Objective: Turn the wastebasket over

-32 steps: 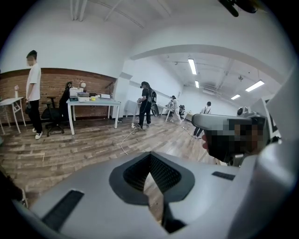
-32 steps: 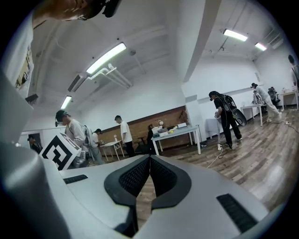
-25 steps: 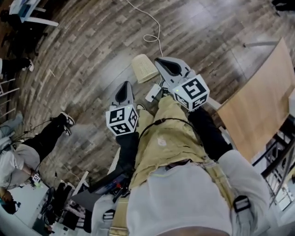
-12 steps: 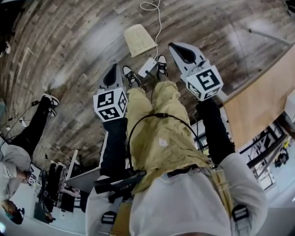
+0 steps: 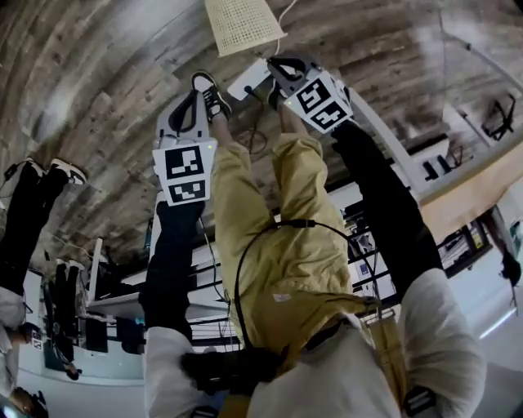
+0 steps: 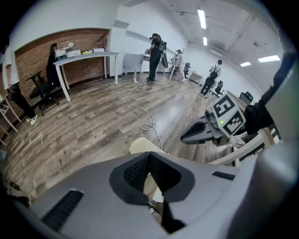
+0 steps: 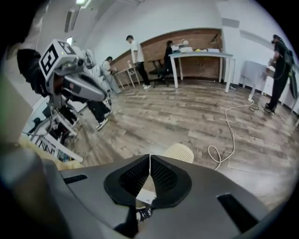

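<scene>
A cream perforated wastebasket stands on the wood floor just beyond my feet, at the top of the head view. My left gripper hangs to its near left, jaws shut with nothing between them. My right gripper is to its near right, also shut and empty. Both are apart from the basket. In the left gripper view the wastebasket peeks over the closed left gripper, with the right gripper beside it. In the right gripper view the wastebasket lies just past the closed right gripper.
A white power strip lies on the floor between my shoes and the basket, its white cable trailing away. A wooden tabletop with white legs stands at the right. People stand at the left; others work at far tables.
Both grippers have dropped toward the floor and tipped downward, staying shut. The head view has swung lower, so the wastebasket has slid to the top edge of the picture.
</scene>
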The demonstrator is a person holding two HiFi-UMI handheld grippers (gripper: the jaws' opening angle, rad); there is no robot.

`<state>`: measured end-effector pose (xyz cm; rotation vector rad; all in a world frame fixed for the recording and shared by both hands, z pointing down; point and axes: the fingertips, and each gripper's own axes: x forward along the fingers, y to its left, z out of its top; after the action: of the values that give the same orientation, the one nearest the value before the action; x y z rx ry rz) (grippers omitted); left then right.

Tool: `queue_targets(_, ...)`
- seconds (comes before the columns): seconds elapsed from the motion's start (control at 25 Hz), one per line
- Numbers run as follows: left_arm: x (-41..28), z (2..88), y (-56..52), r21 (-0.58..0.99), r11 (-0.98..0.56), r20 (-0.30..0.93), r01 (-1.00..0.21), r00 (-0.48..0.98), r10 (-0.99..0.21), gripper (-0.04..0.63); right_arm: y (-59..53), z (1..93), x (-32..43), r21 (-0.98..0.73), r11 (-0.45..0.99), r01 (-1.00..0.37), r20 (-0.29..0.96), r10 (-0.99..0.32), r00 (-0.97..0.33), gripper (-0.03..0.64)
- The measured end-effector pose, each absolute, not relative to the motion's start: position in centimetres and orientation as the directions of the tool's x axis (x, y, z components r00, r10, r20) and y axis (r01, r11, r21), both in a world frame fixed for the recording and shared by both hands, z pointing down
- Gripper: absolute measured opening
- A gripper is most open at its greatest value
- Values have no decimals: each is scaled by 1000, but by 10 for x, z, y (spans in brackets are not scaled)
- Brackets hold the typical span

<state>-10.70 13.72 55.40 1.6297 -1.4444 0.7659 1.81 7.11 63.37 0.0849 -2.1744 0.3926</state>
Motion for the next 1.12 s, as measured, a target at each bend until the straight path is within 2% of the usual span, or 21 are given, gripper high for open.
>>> queue_targets(0.16, -87, 614, 149, 184, -73, 870, -980, 197, -452, 2, 88, 722, 30, -213, 972, -96, 871, 145, -469, 25)
queue_targets(0.32, -61, 658, 145, 192, -165, 874, -967, 245, -420, 2, 85, 786, 44, -154, 988, 2, 923, 145, -357, 32)
queue_targets(0.36, -56, 665, 142, 195, -181, 872, -964, 255, -417, 2, 83, 799, 47, -145, 989, 26, 932, 146, -332, 51)
queue_targets(0.44, -52, 677, 134, 196, -194, 868, -961, 262, -422, 2, 79, 821, 50, -145, 986, 78, 945, 162, -284, 135)
queue_targets(0.48, -52, 682, 130, 197, -189, 866, -962, 261, -426, 2, 78, 832, 50, -146, 984, 101, 949, 168, -266, 138)
queue_targets(0.84, -71, 714, 126, 207, -79, 866, -975, 220, -449, 2, 83, 897, 49, -112, 954, 278, 976, 158, -147, 137)
queue_targets(0.88, -72, 717, 128, 207, -73, 869, -976, 218, -445, 2, 85, 901, 49, -108, 948, 299, 979, 154, -134, 129)
queue_targets(0.92, -74, 719, 131, 207, -70, 872, -976, 216, -439, 2, 85, 903, 47, -101, 941, 323, 981, 149, -128, 79)
queue_targets(1.04, -78, 717, 133, 199, -73, 879, -977, 210, -428, 2, 84, 893, 35, -86, 928, 362, 978, 149, -148, 63)
queue_targets(1.12, -78, 713, 135, 197, -78, 883, -977, 211, -419, 2, 86, 877, 23, -101, 935, 339, 967, 173, -189, 54)
